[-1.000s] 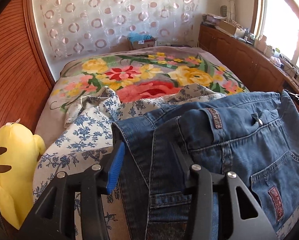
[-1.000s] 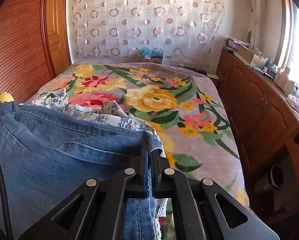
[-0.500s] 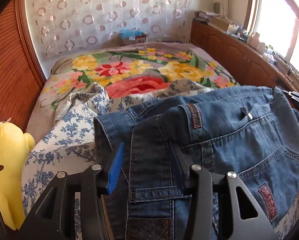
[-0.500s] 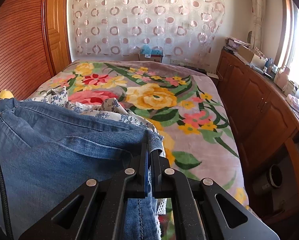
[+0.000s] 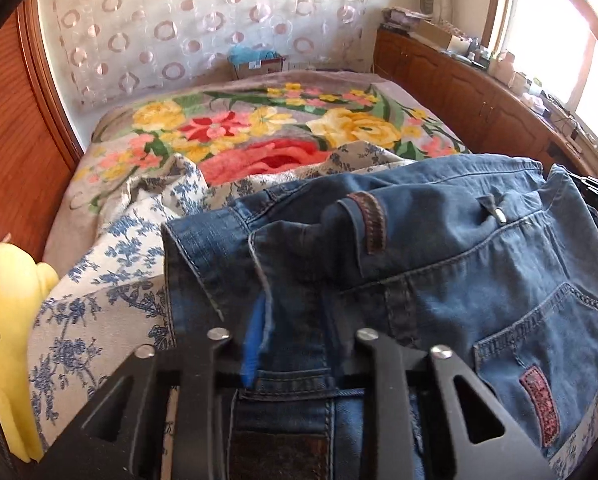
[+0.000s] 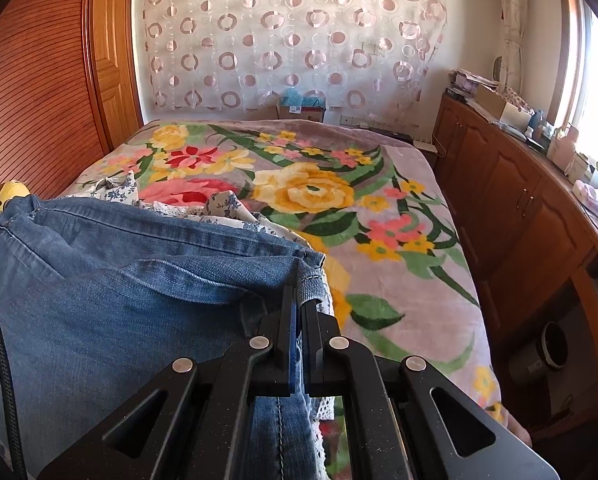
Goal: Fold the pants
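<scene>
The blue jeans lay spread over a blue-and-white floral cloth at the near end of the bed, waistband end toward the left wrist camera, with a back pocket and a dark red embroidered patch showing at the right. A belt loop with reddish-brown trim stood up from the waistband. A brown label patch sat low on the waistband between the gripper's arms; no writing on it could be read.

The left gripper had just been closing its jaws. A fold of the denim waistband lay between them, and the blue pad of one finger pressed into the cloth, which bunched up there. The picture was motion-blurred at that spot, yet the cloth looked pinched.

The right gripper was clamped tight on the jeans at a corner of the cloth, its two black fingers nearly meeting with a thin layer of denim between them. The denim stretched away from it to the left in the right wrist view.

Beyond the jeans lay a floral blanket with yellow and red flowers. A yellow plush toy sat at the bed's left edge beside a wooden slatted wall. A cardboard box stood past the bed below a curtain with ring patterns; its label was too small to read. Wooden cabinets ran along the right.
</scene>
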Demonstrator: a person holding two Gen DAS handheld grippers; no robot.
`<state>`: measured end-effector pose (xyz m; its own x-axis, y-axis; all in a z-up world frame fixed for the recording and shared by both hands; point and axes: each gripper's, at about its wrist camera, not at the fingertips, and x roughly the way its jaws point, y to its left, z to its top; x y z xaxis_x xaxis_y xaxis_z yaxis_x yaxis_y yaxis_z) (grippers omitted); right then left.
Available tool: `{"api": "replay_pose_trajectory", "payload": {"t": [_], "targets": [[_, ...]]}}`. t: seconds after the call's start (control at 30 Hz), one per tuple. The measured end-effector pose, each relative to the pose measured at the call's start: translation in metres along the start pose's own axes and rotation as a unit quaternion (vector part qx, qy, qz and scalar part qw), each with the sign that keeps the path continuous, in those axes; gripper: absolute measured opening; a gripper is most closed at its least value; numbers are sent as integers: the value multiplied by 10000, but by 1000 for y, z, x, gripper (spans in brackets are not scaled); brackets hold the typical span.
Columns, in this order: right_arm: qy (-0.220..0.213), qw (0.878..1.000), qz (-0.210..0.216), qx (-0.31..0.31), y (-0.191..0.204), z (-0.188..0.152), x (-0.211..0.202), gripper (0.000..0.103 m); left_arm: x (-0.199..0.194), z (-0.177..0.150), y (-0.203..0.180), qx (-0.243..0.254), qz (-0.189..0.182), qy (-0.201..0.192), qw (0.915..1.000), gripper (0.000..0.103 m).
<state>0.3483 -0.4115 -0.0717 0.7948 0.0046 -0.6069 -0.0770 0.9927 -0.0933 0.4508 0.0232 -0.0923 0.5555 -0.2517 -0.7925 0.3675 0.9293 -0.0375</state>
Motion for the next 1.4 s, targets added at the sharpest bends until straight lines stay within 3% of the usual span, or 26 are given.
{"api": "replay_pose_trajectory", "payload": {"t": [0.03,0.27,0.5,0.7,0.9,1.03,1.2,1.4], "targets": [[-28,10000,-7,-2,0,0,-4,2,-5,-1,-1,-17,-7,-35,10000,2],[-412,9991,-16,76,-7,-4,-48,1,-58,-6,-3,-30,13,-609,9981,2],[-964,9950,0,256,-17,2,-96,1,-123,-2,2,-119,64,-1356,9907,2],[-1254,9918,-32,260,-18,18,-115,1,-150,11,15,-341,176,-1821,9825,2],[-1072,9939,-103,234,-11,30,-81,1,-130,31,25,-400,372,-1800,9821,2],[-787,9966,-163,171,-8,42,-44,1,-100,42,31,-412,486,-1581,9854,2],[-211,9996,-137,109,-3,31,9,1,-60,45,32,-333,609,-1202,9903,2],[-27,9997,-17,253,-8,32,34,2,-40,36,26,-236,641,-914,9935,3]]}}
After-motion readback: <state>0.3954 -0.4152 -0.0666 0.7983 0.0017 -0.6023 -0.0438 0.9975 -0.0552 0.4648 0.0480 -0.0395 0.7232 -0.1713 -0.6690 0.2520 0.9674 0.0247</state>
